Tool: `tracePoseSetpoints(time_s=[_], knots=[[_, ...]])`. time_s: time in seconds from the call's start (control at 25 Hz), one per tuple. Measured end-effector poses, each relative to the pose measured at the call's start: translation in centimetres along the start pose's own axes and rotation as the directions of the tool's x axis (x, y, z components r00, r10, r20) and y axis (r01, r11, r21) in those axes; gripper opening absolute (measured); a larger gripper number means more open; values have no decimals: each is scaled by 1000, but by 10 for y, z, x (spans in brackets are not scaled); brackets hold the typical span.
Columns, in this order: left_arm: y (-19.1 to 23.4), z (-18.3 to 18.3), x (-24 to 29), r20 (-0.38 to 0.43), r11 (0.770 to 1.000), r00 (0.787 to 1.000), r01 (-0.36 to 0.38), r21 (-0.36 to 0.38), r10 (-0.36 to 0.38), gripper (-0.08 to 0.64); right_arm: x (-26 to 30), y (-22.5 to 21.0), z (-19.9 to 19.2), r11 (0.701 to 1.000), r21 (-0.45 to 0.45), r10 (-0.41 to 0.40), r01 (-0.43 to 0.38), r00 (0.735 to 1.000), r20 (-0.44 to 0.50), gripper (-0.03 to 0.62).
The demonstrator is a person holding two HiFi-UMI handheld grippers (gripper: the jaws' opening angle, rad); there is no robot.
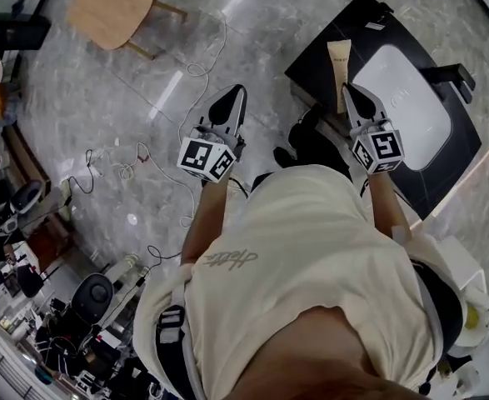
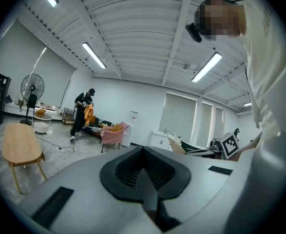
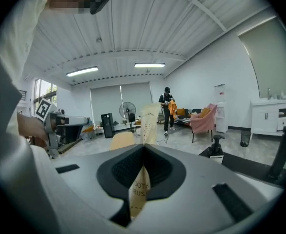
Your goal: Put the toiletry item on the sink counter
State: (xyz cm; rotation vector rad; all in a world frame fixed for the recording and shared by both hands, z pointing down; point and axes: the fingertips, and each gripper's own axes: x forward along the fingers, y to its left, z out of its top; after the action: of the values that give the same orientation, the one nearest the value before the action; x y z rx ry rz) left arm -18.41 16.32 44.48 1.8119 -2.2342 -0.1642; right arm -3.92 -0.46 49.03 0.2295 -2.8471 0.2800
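The toiletry item is a beige tube (image 1: pixel 339 65), and my right gripper (image 1: pixel 345 87) is shut on it. It hangs over the near left corner of the black sink counter (image 1: pixel 369 25), beside the white basin (image 1: pixel 404 100). In the right gripper view the tube (image 3: pixel 149 122) sticks up between the closed jaws of that gripper (image 3: pixel 143 148), with its printed lower end visible inside them. My left gripper (image 1: pixel 239 90) hovers over the floor to the left of the counter. The left gripper view shows this gripper (image 2: pixel 143 150) shut with nothing in it.
A black faucet (image 1: pixel 453 77) stands at the basin's right edge, and a pump bottle (image 3: pixel 214 148) sits on the counter. A wooden stool (image 1: pixel 111 8) stands far left on the grey floor, with cables (image 1: pixel 121 162) trailing nearby. Equipment clutter fills the lower left. A person (image 2: pixel 82 112) stands far off.
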Motion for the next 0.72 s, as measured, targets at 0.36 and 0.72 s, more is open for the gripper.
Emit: tracePoseSetpoints(time_s=[0.36, 0.72], knots=[[4, 41, 127, -35, 995, 996, 85, 51, -83, 3, 42, -88, 24, 998, 50, -47, 45, 998, 30, -2], [-31, 32, 223, -117, 973, 970, 221, 70, -212, 3, 32, -178, 8, 972, 157, -178, 174, 984, 11, -2]])
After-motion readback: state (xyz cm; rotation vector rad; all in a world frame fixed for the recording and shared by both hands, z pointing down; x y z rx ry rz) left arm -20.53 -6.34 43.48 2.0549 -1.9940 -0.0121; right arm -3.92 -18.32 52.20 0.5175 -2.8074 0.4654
